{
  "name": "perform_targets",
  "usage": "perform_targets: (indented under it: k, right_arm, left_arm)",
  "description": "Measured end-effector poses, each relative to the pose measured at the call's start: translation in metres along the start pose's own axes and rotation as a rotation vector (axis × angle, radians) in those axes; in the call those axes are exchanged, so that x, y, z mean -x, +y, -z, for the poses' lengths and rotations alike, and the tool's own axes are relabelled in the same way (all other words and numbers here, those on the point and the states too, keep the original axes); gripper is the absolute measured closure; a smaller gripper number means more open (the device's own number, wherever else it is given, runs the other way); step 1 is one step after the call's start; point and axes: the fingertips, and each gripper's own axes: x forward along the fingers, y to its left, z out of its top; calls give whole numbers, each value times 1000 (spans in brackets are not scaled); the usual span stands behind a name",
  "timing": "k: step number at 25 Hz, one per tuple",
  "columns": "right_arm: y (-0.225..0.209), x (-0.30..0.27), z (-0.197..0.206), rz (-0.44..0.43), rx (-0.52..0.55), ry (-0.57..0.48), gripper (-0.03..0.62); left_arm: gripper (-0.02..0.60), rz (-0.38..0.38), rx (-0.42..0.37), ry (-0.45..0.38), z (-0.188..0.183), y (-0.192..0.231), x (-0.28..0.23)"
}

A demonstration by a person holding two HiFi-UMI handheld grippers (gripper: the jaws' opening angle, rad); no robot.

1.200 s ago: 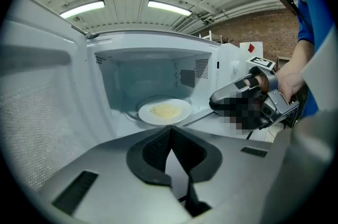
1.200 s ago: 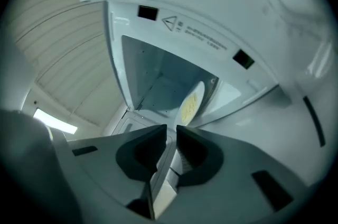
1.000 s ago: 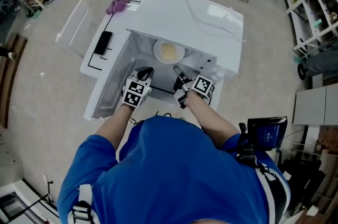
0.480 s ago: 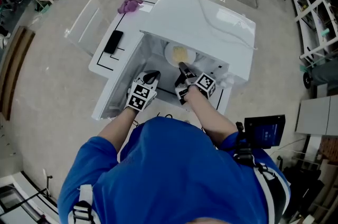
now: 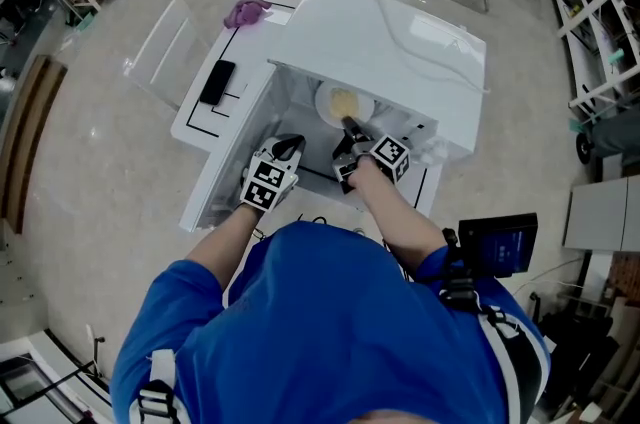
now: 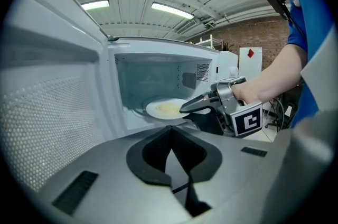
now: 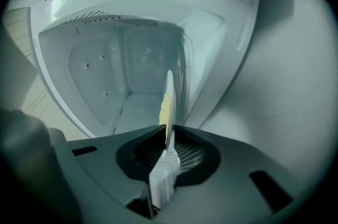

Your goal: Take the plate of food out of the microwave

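The white microwave (image 5: 385, 27) stands with its door (image 5: 215, 174) swung open to the left. Inside sits a white plate (image 5: 343, 102) of yellow food (image 6: 168, 108). My right gripper (image 5: 350, 126) reaches into the cavity, one jaw above and one below the plate's near rim (image 6: 186, 113). In the right gripper view the plate (image 7: 169, 93) runs edge-on into the right gripper (image 7: 168, 137); its jaws have just been closing and now pinch the rim. My left gripper (image 5: 288, 145) hovers in front of the opening, apart from the plate, and the left gripper (image 6: 171, 136) is shut on nothing.
Left of the microwave, a white table (image 5: 195, 117) carries a black phone (image 5: 216, 82) and a purple cloth (image 5: 246, 11). A clear plastic stand (image 5: 158, 42) is beside it. A dark screen (image 5: 497, 247) sits at the person's right. The microwave's right wall (image 7: 285, 80) lies close to the right gripper.
My right gripper has pushed further into the microwave until its jaws reach the plate's rim. The left gripper has stayed where it was.
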Motion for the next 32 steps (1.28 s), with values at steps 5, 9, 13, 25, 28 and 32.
perform_targets:
  k: [5, 9, 13, 25, 28, 32]
  right_arm:
    - [1, 1, -3, 1, 6, -15, 542]
    - [3, 8, -5, 16, 6, -24, 551]
    - [-8, 6, -1, 26, 0, -32, 562]
    - [-5, 44, 20, 30, 23, 16, 576]
    - [-6, 49, 22, 29, 25, 26, 576]
    - [-4, 55, 26, 24, 27, 34, 576]
  left_arm:
    - [571, -7, 5, -2, -1, 3, 4]
    - [571, -15, 21, -5, -4, 3, 10]
    - [571, -16, 24, -10, 6, 11, 10]
    - [571, -7, 42, -34, 0, -5, 25]
    - [571, -6, 66, -39, 0, -3, 23]
    - [571, -7, 96, -49, -1, 6, 20]
